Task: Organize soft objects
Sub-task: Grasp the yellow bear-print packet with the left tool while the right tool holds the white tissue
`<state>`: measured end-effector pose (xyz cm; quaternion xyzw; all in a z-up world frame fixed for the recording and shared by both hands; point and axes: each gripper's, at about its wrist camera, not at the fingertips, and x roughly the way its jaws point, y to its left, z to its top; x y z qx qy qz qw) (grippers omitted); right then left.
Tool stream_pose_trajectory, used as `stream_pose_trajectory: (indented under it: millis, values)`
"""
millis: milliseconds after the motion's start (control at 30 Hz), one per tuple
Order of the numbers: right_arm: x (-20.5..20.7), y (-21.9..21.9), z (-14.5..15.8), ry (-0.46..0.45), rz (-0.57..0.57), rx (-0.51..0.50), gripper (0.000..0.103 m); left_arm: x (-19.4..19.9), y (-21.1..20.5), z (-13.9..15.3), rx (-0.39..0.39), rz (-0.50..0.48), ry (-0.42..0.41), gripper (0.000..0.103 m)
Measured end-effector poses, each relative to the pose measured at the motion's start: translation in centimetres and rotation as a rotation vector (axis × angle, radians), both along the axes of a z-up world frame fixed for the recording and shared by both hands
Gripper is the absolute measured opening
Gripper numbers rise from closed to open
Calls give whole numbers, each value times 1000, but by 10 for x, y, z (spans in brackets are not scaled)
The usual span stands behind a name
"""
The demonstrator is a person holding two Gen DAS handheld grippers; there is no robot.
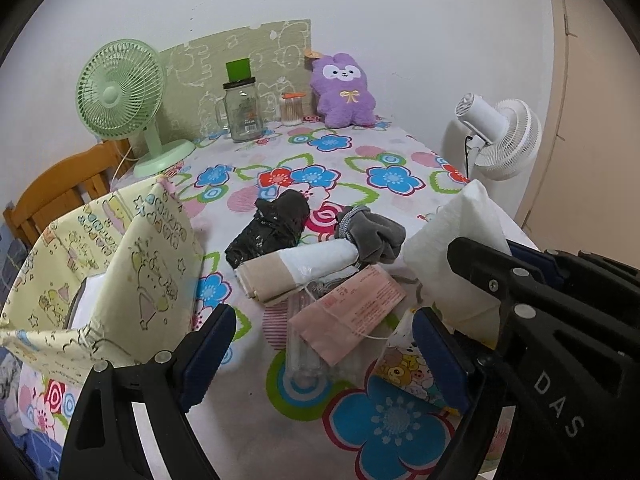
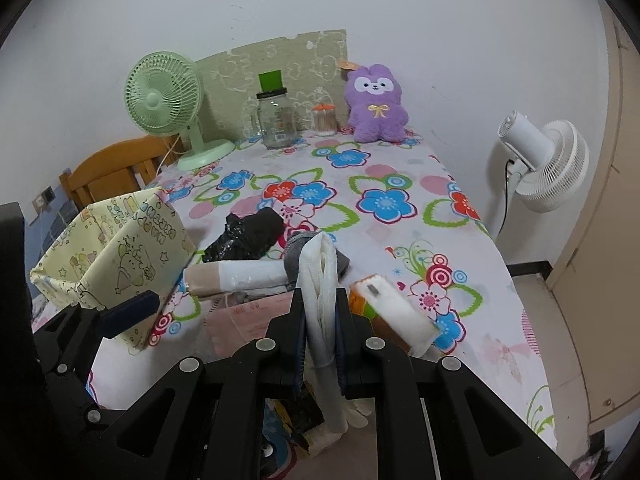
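Right gripper [image 2: 320,332] is pinching a folded white tissue sheet [image 2: 318,280], jaws pressed on it from both sides, sheet standing upright above the table. Left gripper [image 1: 324,356] is spread wide, holding nothing, hovering low over the pile.

Step in hand, my read: carrying the tissue to the yellow fabric bin [image 2: 116,256], which sits at 9 o'clock of the pile. Next move calls for swinging left, getting over the bin's open top, then releasing; the sheet is floppy, so it could drape over the rim.

Pile left on the floral tablecloth [image 1: 392,432]: black crumpled bag [image 1: 272,224], grey sock bundle [image 1: 372,236], rolled beige-and-white cloth [image 1: 296,268], pink packet [image 1: 352,312].

View differences:
- Right wrist shows the grip itself and an orange-wrapped tissue pack [image 2: 396,312] at 3 o'clock of the jaws; left view doesn't show that pack clearly.
- Left wrist shows the tissue's broad face, the right gripper from the side, a cartoon-print pack [image 1: 404,364] under it, and something white inside the bin.

Purple plush [image 2: 376,104] at the far edge, 12 o'clock, untouched.
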<state>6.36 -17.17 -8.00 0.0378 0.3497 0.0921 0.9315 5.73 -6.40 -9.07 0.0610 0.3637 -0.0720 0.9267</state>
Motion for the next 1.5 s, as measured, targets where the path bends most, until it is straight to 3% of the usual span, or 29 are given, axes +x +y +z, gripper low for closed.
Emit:
stream_pose_trajectory:
  millis: [167, 467, 933, 1500]
  values:
    - [7, -7, -5, 13, -13, 8, 15, 7, -8, 2, 31, -30, -10, 92]
    - [13, -17, -9, 28, -30, 23, 15, 7, -8, 4, 6, -25, 14, 92]
    - [-16, -37, -1, -7, -66, 22, 15, -19, -35, 6, -16, -80, 10, 92]
    - [-28, -73, -17, 22, -107, 62, 15, -16, -82, -19, 6, -147, 109, 92]
